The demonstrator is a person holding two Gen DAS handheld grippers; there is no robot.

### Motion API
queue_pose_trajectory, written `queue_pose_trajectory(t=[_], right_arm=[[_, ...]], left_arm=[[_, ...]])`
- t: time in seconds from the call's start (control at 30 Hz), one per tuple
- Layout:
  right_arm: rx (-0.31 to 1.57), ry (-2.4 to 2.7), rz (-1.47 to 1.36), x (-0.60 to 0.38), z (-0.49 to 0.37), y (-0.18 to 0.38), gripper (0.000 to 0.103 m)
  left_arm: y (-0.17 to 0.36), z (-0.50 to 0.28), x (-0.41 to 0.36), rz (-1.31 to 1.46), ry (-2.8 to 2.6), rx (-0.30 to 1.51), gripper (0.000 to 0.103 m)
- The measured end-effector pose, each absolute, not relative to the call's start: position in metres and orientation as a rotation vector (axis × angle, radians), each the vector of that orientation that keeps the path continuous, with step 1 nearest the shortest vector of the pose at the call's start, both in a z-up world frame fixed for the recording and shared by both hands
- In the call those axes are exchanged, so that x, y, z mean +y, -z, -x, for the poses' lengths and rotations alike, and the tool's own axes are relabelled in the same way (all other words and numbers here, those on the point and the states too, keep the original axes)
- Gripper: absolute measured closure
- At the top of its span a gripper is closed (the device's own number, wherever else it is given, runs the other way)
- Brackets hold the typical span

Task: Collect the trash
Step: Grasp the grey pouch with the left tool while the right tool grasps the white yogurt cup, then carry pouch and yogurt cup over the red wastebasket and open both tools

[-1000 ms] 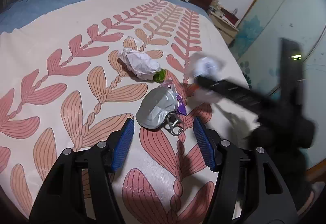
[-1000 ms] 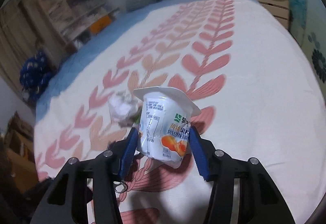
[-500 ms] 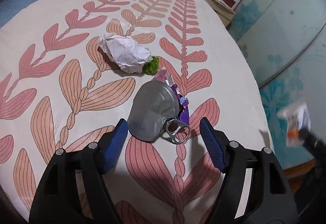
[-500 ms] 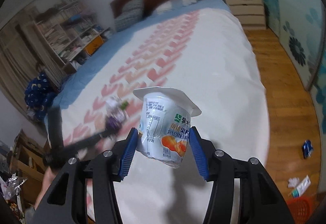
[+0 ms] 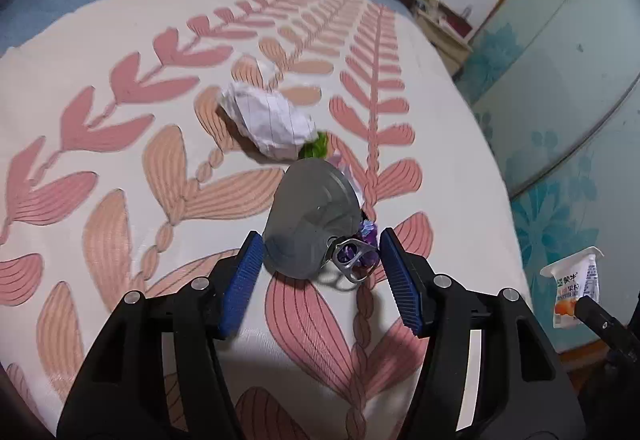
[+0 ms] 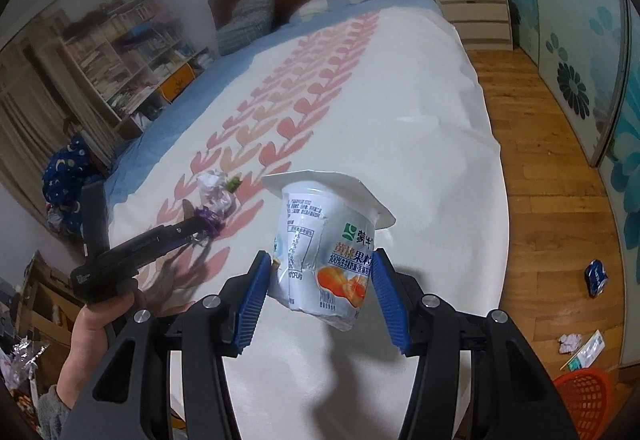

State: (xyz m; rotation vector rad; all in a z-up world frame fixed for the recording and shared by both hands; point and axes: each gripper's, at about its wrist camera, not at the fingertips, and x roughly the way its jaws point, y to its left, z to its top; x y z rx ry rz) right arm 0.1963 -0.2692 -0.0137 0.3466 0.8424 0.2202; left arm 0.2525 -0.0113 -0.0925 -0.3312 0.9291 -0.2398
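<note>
My right gripper is shut on a white yogurt cup, held in the air above the bed's right side; the cup also shows in the left wrist view. My left gripper is open, low over the bed, its blue pads on either side of a grey can lid with a pull ring. A purple wrapper lies under the lid. Beyond it lie a crumpled paper ball and a green scrap. The left gripper also shows in the right wrist view.
The bed has a leaf-patterned cover. A red basket stands on the wooden floor at the lower right, with scattered litter nearby. A nightstand and bookshelves stand farther back.
My right gripper has carried the yogurt cup away from the trash pile, out toward the bed's right edge. My left gripper has moved forward, so the can lid sits between its pads.
</note>
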Motion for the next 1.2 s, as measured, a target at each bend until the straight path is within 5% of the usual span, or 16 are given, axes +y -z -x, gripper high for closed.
queue_pose_trajectory(t=[0.37, 0.6, 0.87, 1.2], right_arm=[[0.566, -0.17, -0.24, -0.316, -0.147, -0.107, 0.051], [0.516, -0.056, -0.197, -0.4, -0.067, -0.149, 0.051], [0.64, 0.129, -0.255, -0.53, 0.028, -0.121, 0.051], [0.885, 0.282, -0.375, -0.64, 0.096, -0.004, 0.051]], left_arm=[[-0.012, -0.173, -0.04, 0.278, 0.292, 0.705, 0.042], [-0.079, -0.12, -0.143, 0.228, 0.477, 0.602, 0.042], [-0.081, -0.072, -0.278, 0.206, 0.718, 0.647, 0.042], [0.02, -0.028, -0.443, 0.052, 0.933, 0.929, 0.042]])
